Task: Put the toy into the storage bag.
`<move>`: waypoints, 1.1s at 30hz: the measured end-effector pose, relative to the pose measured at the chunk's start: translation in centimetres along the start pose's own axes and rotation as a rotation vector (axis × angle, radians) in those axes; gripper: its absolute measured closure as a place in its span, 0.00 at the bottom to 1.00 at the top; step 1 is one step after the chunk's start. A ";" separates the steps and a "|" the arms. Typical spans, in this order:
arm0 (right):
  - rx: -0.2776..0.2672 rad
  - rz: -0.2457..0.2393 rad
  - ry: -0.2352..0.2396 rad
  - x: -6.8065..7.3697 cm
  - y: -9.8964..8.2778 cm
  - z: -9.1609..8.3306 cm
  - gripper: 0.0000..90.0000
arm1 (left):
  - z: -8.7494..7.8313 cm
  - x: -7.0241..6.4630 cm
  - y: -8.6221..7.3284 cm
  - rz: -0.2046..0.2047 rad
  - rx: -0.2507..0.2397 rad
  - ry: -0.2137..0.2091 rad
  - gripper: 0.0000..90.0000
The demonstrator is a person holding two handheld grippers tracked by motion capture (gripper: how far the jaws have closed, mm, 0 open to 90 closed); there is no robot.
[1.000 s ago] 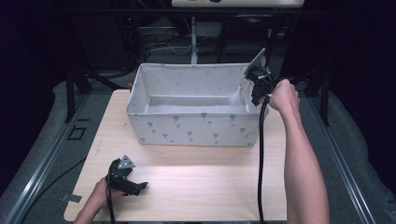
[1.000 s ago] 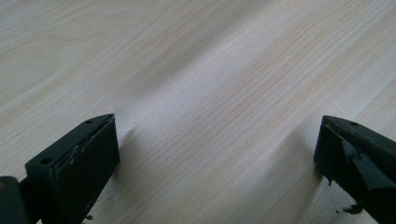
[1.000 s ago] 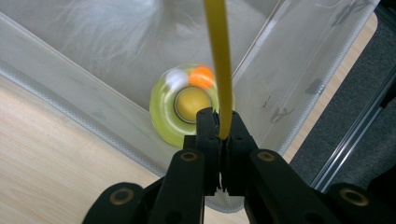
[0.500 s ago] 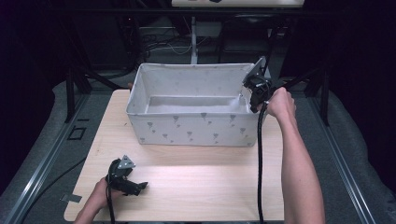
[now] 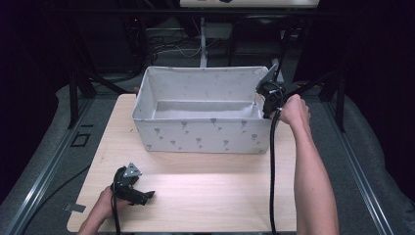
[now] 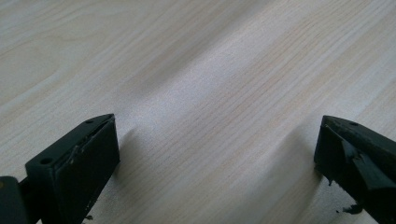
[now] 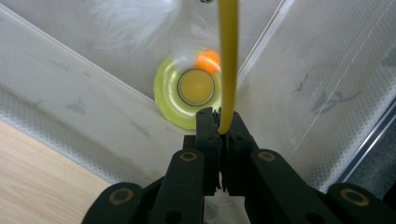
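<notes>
Desk [image 5: 205,196], light wood, takes the centre and lower part of the high view. Bin [image 5: 203,115], white fabric with small grey marks, sits on the desk's far half, upper centre of that frame; top open, pale floor visible inside.

Right arm runs up the right side of the high view, hand at the bin's upper-right corner. Right gripper [image 5: 269,95] sits at that corner over the rim, pointing down into the bin, black cable hanging along the bin's right end.

Left gripper [image 5: 142,196] is at lower left of the high view, on the desk, well apart from the bin, with a hand around its body. Left gripper view: jaws wide apart, one at lower left and one at lower right of the frame, bare wood between them, nothing gripped.

Right gripper view: jaws together at lower centre [image 7: 219,128], clamped on a thin yellow stick [image 7: 228,60] that runs straight up to the top edge of the frame. Behind the stick, in the bin's inner corner, sits a yellow-green disc [image 7: 170,100] with a darker yellow hub; centre of frame, just above the jaw tips. Orange ball [image 7: 208,59] at the disc's upper-right edge. White fluff [image 7: 140,21], blurred, at upper centre-left. Can't tell whether stick and disc are joined.
</notes>
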State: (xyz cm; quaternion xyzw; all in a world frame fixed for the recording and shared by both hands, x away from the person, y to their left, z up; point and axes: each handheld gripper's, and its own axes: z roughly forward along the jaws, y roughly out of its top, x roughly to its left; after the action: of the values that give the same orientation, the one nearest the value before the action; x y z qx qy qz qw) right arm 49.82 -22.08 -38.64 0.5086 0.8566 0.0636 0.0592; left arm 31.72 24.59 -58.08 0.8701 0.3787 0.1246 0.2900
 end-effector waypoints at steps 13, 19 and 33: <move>-0.090 -0.015 -0.011 0.4 -0.4 -3.6 0.82 | 0.0 0.0 0.0 -0.001 0.000 0.000 0.00; -0.129 -0.040 -0.013 1.2 -0.5 -5.2 0.68 | 0.0 0.0 0.0 -0.001 0.001 0.001 0.00; -0.191 -0.135 -0.011 5.2 -1.7 -8.3 0.30 | 0.0 0.0 0.0 -0.002 0.001 0.001 0.00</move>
State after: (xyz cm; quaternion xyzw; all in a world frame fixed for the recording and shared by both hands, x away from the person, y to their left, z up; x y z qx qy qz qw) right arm 44.49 -18.68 -30.95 0.4424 0.8785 0.1377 0.1163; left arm 31.72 24.57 -58.07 0.8698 0.3796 0.1245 0.2894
